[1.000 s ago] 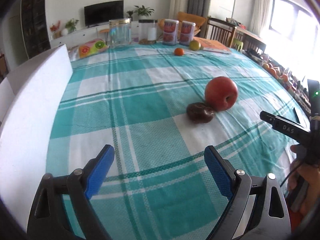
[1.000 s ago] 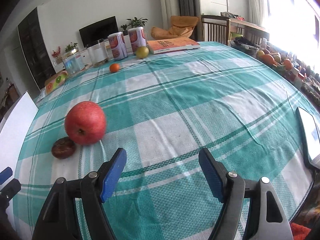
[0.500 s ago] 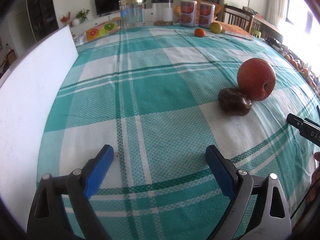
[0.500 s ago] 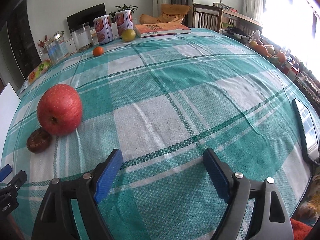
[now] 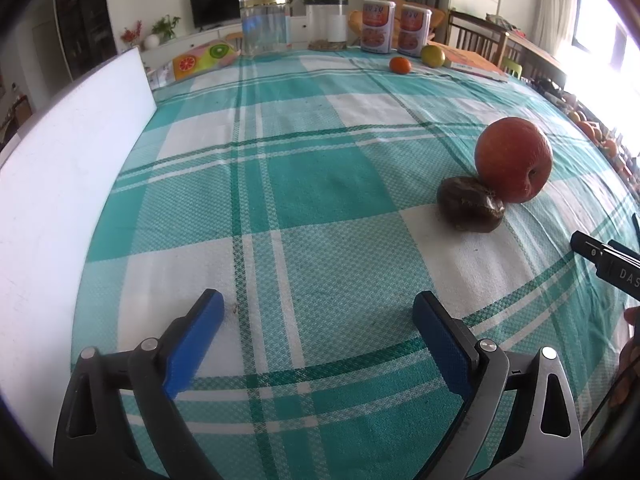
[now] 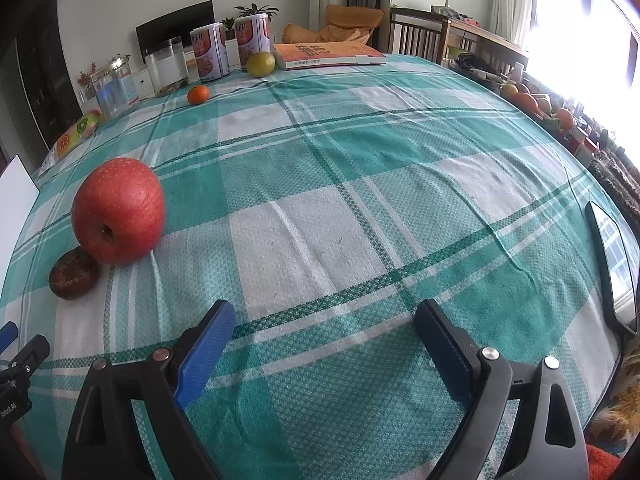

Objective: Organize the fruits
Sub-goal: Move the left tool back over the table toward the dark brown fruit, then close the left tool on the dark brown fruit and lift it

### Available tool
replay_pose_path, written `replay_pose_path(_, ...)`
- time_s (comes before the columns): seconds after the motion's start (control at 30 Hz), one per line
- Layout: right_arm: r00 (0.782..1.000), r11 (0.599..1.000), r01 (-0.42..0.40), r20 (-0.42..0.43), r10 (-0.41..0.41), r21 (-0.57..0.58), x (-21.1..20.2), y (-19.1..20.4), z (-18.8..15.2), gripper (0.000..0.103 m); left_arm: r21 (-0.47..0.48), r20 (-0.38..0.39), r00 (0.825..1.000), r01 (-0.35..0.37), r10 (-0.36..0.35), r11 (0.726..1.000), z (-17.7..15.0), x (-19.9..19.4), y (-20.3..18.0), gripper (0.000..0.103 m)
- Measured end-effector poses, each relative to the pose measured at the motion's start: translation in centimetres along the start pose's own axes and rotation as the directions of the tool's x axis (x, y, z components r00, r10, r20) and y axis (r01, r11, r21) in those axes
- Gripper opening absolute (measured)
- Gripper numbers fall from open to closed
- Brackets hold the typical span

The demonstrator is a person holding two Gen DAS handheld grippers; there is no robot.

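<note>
A large red apple (image 5: 513, 159) rests on the teal checked tablecloth, touching a small dark brown fruit (image 5: 470, 204) in front of it. The right wrist view shows the same apple (image 6: 118, 209) and brown fruit (image 6: 74, 273) at the left. A small orange (image 5: 400, 65) and a green fruit (image 5: 433, 55) lie at the far edge. My left gripper (image 5: 318, 312) hangs over bare cloth, its jaws opening with nothing between them. My right gripper (image 6: 326, 320) is also over bare cloth, jaws opening and empty. The apple lies ahead and to the right of the left gripper.
A white board (image 5: 60, 184) stands along the table's left side. At the far edge stand a glass jar (image 5: 264, 26), two tins (image 5: 378, 26) and a book (image 6: 326, 55). A phone (image 6: 612, 264) lies near the right edge. More fruit (image 6: 528, 102) sits off the table's right.
Both grippers' jaws have spread wider. The left view has tipped down and closed in on the table, so the apple and brown fruit sit further right. The right view has also tipped down.
</note>
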State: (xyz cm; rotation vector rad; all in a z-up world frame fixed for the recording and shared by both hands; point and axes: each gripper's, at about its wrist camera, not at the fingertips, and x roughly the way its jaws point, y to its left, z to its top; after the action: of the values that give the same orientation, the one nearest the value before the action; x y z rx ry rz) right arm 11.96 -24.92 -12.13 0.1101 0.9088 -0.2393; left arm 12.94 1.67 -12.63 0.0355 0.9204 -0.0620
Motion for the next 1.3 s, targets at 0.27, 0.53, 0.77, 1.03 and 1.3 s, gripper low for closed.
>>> replay_pose_path(0.27,1.000,1.000,-0.003,-0.002,0.003,-0.001,0.0,0.1,0.0,0.094,0.006,0.011,0.995,0.095,-0.095,0.995,0.1,-0.3,-0.3,0.097)
replay_pose_path(0.53,1.000,1.000,-0.004,-0.003,0.004,-0.002,0.0,0.1,0.0,0.095,0.174,0.001,0.977,0.209,-0.213,0.962,3.9,0.2,-6.0,0.097)
replay_pose_path(0.77,1.000,1.000,-0.004,-0.004,0.004,-0.003,0.0,0.2,0.1,0.096,0.114,-0.024,0.971,0.238,-0.237,0.965,5.0,2.6,-6.4,0.096)
replay_pose_path(1.03,1.000,1.000,-0.007,-0.007,0.007,-0.007,0.1,0.3,0.1,0.097,0.124,-0.008,0.969,0.245,-0.246,0.962,5.1,2.9,-7.0,0.093)
replay_pose_path(1.3,1.000,1.000,-0.007,-0.008,0.007,-0.007,0.1,0.3,0.0,0.097,0.144,0.005,0.971,0.235,-0.238,0.961,5.2,2.6,-7.0,0.050)
